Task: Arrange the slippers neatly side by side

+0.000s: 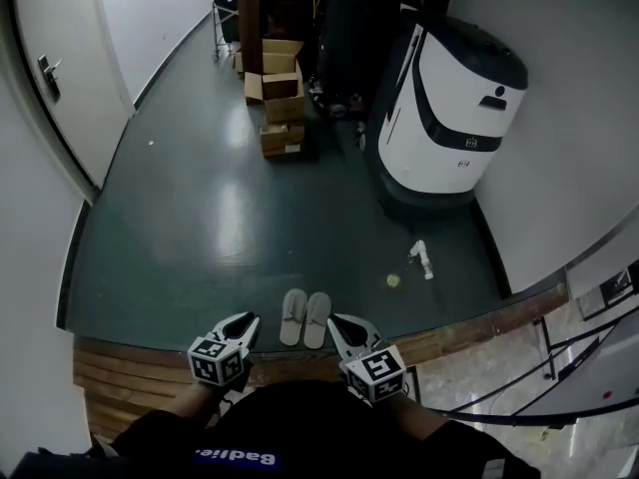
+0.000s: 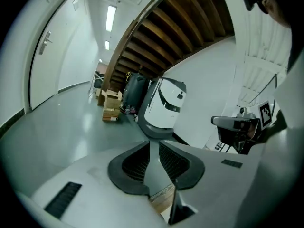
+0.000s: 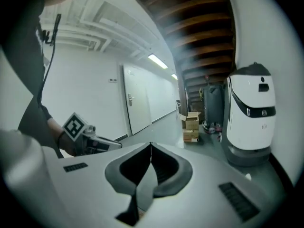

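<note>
Left gripper [image 1: 250, 320], jaws a slit apart and empty, and right gripper [image 1: 337, 320], jaws closed on nothing, hang above the wooden strip [image 1: 130, 362]. The slippers [image 1: 305, 318] lie paired and touching at the dark floor's [image 1: 200, 238] near edge. They look already arranged, so neither gripper holds them.
</note>
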`<action>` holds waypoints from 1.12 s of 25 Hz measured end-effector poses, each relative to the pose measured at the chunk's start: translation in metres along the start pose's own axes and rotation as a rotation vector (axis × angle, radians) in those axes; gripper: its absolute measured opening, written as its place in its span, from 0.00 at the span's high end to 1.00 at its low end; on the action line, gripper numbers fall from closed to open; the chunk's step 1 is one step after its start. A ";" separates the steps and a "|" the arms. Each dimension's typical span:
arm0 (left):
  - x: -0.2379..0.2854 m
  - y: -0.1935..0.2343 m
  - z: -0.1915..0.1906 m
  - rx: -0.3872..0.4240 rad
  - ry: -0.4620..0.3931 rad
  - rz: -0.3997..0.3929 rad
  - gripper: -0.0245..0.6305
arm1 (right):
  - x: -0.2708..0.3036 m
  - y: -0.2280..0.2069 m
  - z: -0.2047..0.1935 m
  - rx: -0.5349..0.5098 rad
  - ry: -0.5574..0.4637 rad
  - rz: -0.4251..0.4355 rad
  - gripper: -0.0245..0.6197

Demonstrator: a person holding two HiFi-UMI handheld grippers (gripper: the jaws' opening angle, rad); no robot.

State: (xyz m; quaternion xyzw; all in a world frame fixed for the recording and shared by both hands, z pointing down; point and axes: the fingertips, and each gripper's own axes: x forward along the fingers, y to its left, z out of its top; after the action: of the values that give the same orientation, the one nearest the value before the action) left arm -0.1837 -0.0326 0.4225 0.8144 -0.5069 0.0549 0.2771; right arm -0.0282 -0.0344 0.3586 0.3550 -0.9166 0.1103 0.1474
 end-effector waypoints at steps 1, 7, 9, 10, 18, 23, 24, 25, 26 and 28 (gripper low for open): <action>-0.002 -0.007 0.007 0.020 -0.012 -0.012 0.88 | -0.001 0.004 0.002 -0.027 -0.010 0.000 0.96; -0.025 -0.045 0.038 0.111 -0.045 -0.084 0.88 | -0.002 0.031 0.014 -0.060 -0.043 0.025 0.96; -0.034 -0.063 0.048 0.205 -0.068 -0.111 0.88 | -0.008 0.038 0.024 -0.100 -0.071 0.026 0.97; -0.038 -0.073 0.053 0.265 -0.081 -0.128 0.88 | -0.012 0.040 0.029 -0.115 -0.086 0.024 0.97; -0.075 -0.154 0.101 0.568 -0.239 -0.245 0.88 | -0.036 0.058 0.082 -0.111 -0.168 0.022 0.97; -0.077 -0.163 0.090 0.540 -0.264 -0.232 0.96 | -0.041 0.072 0.082 -0.182 -0.248 -0.001 0.97; -0.075 -0.161 0.082 0.518 -0.250 -0.227 0.96 | -0.040 0.076 0.072 -0.188 -0.246 -0.008 0.97; -0.073 -0.160 0.075 0.503 -0.238 -0.229 0.96 | -0.040 0.078 0.063 -0.179 -0.239 -0.010 0.97; -0.073 -0.160 0.072 0.494 -0.234 -0.231 0.96 | -0.042 0.079 0.058 -0.166 -0.236 -0.011 0.97; -0.074 -0.159 0.075 0.493 -0.245 -0.228 0.96 | -0.046 0.077 0.058 -0.159 -0.241 -0.016 0.97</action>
State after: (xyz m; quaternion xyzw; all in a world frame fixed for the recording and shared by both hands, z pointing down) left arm -0.0973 0.0408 0.2693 0.9093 -0.4133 0.0463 0.0122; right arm -0.0593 0.0317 0.2806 0.3601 -0.9306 -0.0071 0.0647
